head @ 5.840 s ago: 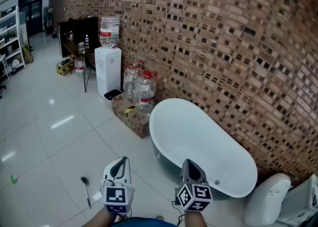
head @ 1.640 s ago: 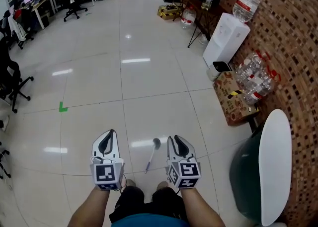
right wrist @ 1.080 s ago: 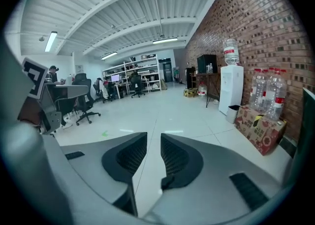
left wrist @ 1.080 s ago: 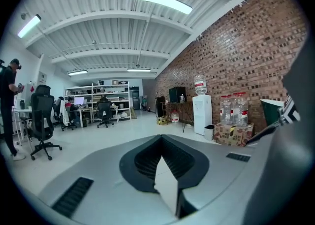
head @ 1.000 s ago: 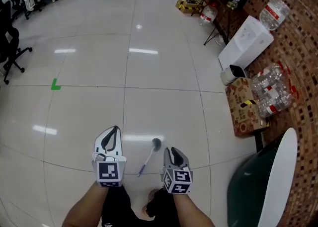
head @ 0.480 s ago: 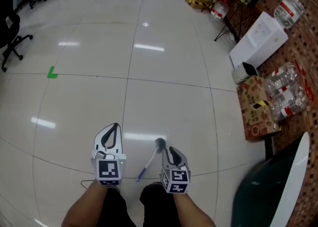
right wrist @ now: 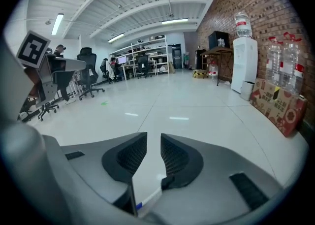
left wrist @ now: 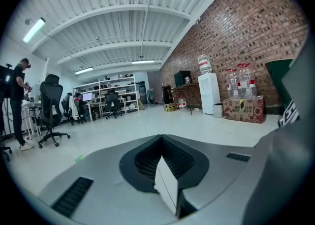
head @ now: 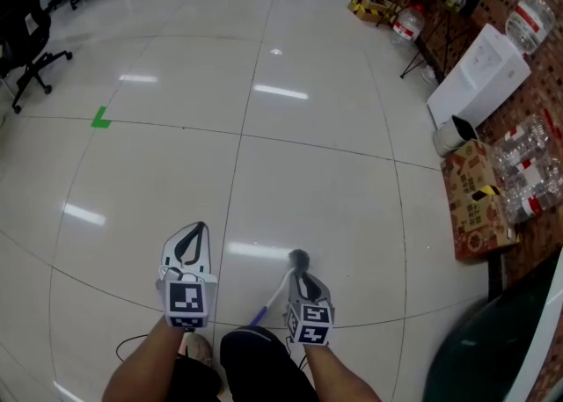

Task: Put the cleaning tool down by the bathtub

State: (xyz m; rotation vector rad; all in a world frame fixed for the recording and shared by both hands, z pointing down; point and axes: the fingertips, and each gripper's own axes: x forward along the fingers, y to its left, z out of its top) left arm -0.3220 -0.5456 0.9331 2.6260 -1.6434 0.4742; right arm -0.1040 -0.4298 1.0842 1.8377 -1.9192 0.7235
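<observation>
The cleaning brush [head: 299, 259] lies on the tiled floor [head: 308, 171]. Its dark head is just past the tip of the right claw [head: 303, 279]. That claw is released, jaws a little apart and gripping nothing, with the white, blue-ended handle low beneath them. The left claw [head: 197, 231] is clenched on nothing. The dark green bathtub [head: 493, 347] stands to the right, apart from the brush. Large water bottles [head: 528, 176] stand at a cardboard box [head: 475, 207], in or behind it I cannot tell. One more bottle [head: 532, 13] tops the dispenser [head: 479, 79].
</observation>
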